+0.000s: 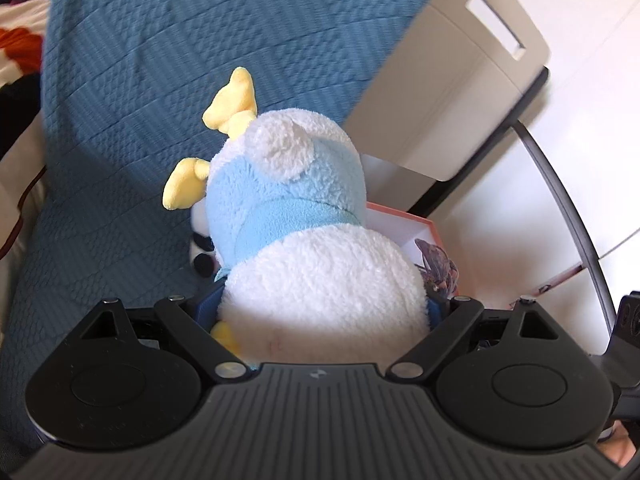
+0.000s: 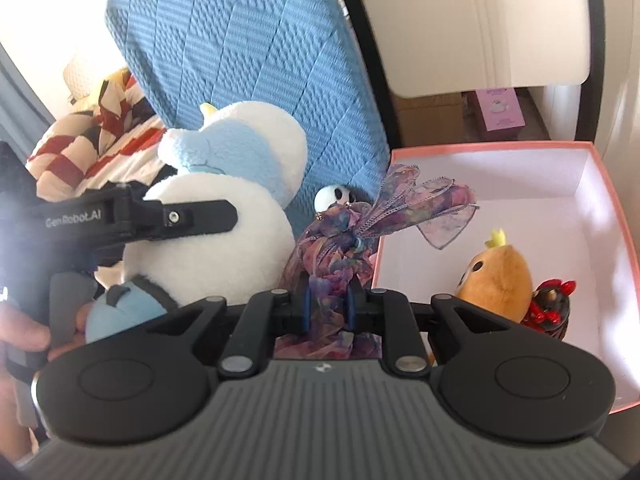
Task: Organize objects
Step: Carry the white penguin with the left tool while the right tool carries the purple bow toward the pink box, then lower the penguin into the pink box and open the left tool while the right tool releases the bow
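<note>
**Both grippers loaded beside the pink box**

Left gripper (image 1: pixel 324 312) spread wide, blue pads pressing both sides of a big white and light-blue plush duck (image 1: pixel 304 240). Duck hangs upside down, yellow feet (image 1: pixel 232 98) pointing away from the camera, round white tail on top. Blue quilted cover (image 1: pixel 160 60) behind it.

Right gripper (image 2: pixel 328 304) nearly closed, pinching a purple floral fabric doll (image 2: pixel 340 248) with a small white skull-like head (image 2: pixel 335 197); its gauzy ribbons (image 2: pixel 432 204) fan out over the near-left corner of the pink box (image 2: pixel 612 216).

In the right wrist view the duck sits just left of the doll, the left gripper's finger across its body. Box is open, white inside, holding an orange-brown plush (image 2: pixel 500 284) and a small red-and-black figure (image 2: pixel 554 304) touching it, both near the front wall. Cream chair back (image 2: pixel 480 20) stands behind the box. A hand (image 2: pixel 24 336) shows at lower left.
</note>
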Tool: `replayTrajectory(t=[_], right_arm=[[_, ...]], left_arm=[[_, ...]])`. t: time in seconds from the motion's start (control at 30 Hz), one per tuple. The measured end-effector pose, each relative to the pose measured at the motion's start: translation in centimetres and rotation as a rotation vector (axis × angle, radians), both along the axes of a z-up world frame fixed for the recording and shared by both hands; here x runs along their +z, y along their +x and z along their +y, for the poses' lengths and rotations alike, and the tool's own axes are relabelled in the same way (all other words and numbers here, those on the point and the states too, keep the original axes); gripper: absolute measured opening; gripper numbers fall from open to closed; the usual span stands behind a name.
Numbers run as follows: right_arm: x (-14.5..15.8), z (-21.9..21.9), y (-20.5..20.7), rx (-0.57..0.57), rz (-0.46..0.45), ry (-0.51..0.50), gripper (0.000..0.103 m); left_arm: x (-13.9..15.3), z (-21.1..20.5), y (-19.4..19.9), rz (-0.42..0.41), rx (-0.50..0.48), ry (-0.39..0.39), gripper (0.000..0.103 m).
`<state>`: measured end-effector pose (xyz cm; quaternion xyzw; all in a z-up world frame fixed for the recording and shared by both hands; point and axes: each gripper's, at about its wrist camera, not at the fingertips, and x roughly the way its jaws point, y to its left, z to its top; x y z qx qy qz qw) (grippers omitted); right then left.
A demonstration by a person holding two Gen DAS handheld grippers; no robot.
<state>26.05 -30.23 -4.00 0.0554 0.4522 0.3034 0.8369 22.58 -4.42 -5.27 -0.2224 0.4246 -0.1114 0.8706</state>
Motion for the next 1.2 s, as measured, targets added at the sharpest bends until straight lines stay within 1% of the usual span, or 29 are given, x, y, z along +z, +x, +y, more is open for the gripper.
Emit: replayTrajectory(t=[0.23, 0.43, 0.5, 0.63, 0.8, 1.03, 1.2], right_arm=[[1.3, -1.6, 0.6, -0.020, -0.040, -0.008, 0.020], [2.5, -3.4, 1.1, -0.029, -0.083, -0.035, 0.020], [2.8, -4.2, 1.3, -0.042, -0.097, -0.049, 0.020], [2.9, -6.1, 1.4, -0.082, -0.131, -0.073, 0.020], [1.4, -8.5, 1.9, -0.143, -0.119, -0.096, 0.020], [-2.4, -10.6, 3.0, -0.216, -0.071, -0.141, 0.020], [-5.2, -11.6, 3.8, -0.245, -0.043, -0.177, 0.020]], left_arm=[[2.2, -2.7, 1.4, -0.022, -0.044, 0.029, 0.092], [3.7, -5.2, 2.8, -0.045, -0.081, 0.037, 0.092], [4.0, -6.2, 3.4, -0.043, -0.096, 0.047, 0.092], [3.9, -8.2, 4.4, -0.065, -0.141, 0.076, 0.092], [2.2, -10.7, 6.6, -0.031, -0.175, 0.089, 0.092], [-0.7, -14.2, 9.3, -0.001, -0.235, 0.182, 0.092], [-2.5, -15.0, 10.4, 0.029, -0.261, 0.217, 0.092]])
